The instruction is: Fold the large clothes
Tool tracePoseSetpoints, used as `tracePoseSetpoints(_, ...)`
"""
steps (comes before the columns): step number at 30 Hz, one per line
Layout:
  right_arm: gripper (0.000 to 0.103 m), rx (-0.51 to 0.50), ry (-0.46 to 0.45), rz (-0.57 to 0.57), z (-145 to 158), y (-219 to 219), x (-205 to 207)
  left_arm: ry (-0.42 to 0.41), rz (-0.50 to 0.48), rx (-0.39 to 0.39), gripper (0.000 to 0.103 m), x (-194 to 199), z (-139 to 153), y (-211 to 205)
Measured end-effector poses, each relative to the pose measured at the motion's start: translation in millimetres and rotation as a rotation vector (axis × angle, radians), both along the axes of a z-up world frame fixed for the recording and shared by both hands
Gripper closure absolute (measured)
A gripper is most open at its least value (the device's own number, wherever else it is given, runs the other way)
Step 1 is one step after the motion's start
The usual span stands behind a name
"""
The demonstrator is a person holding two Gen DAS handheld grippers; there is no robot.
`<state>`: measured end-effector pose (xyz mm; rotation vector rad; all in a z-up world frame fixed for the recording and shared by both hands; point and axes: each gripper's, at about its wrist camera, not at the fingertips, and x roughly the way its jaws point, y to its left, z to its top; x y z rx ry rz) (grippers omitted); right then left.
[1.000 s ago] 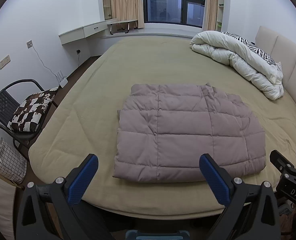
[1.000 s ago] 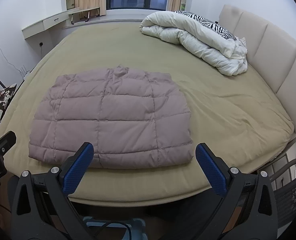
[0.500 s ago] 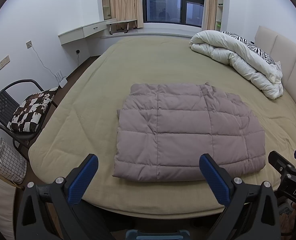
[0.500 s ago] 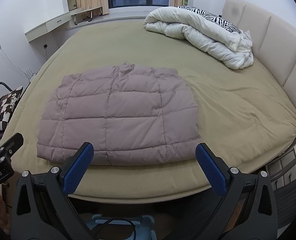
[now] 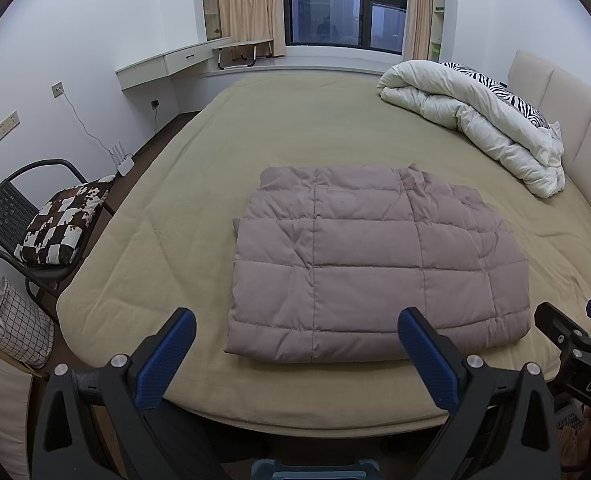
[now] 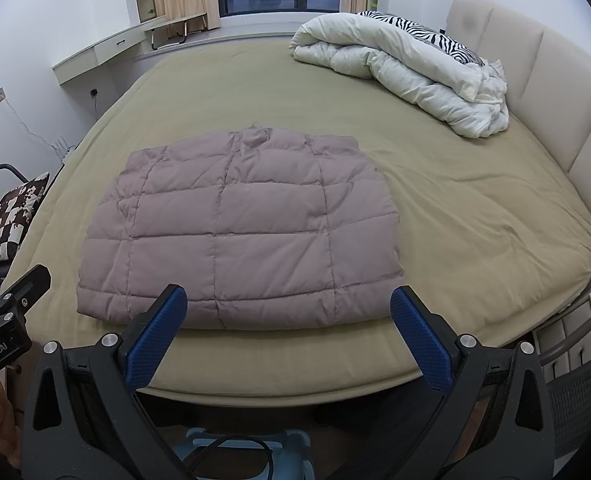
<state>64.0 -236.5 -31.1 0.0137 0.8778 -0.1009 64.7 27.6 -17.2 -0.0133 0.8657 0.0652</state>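
Observation:
A mauve quilted puffer jacket (image 5: pixel 375 264) lies folded into a flat rectangle on the olive bed (image 5: pixel 295 120), near its front edge; the right wrist view shows the jacket (image 6: pixel 239 232) too. My left gripper (image 5: pixel 295 344) hangs open before the jacket's near edge, holding nothing. My right gripper (image 6: pixel 287 332) is open too, just short of the jacket's front hem, empty. In each view the other gripper's black frame shows at the side edge. Neither gripper touches the fabric.
A white duvet with a zebra pillow (image 5: pixel 483 120) is piled by the padded headboard (image 6: pixel 535 64). Left of the bed stand a black chair with a patterned cushion (image 5: pixel 55 224) and a wire basket (image 5: pixel 15 324). A mesh chair (image 6: pixel 579 380) sits at the right.
Both grippers have drawn back and risen slightly, so the jacket looks a little farther and more centred. The jacket itself has not moved, and both grippers stay open.

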Motion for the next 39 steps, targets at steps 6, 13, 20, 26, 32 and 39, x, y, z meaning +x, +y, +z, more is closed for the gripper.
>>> tracePoseSetpoints(6, 0.000, 0.005, 0.004, 0.004, -0.5, 1.1, 1.5, -0.001, 0.000, -0.001, 0.000, 0.0, 0.1, -0.1)
tracePoseSetpoints(13, 0.000, 0.008, 0.006, 0.005, -1.6, 2.1, 2.0, 0.000, 0.001, -0.001, 0.000, -0.4, 0.0, -0.8)
tracePoseSetpoints(20, 0.000, 0.013, 0.006, 0.006, -3.0, 2.1, 1.1, 0.000, 0.000, 0.000, 0.000, -0.2, 0.3, -0.5)
tracePoseSetpoints(26, 0.000, 0.015, 0.007, 0.008, -3.6, 3.1, 0.6, 0.000, -0.002, -0.002, 0.000, -1.0, 0.0, 0.0)
tracePoseSetpoints(32, 0.000, 0.015, 0.007, 0.008, -3.9, 3.0, 0.4, 0.001, -0.001, 0.000, 0.000, -0.4, 0.0, 0.5)
tracePoseSetpoints(39, 0.000, 0.016, 0.006, 0.007, -3.9, 3.8, 0.1, 0.000, -0.002, 0.000, 0.000, -0.4, 0.1, 0.4)
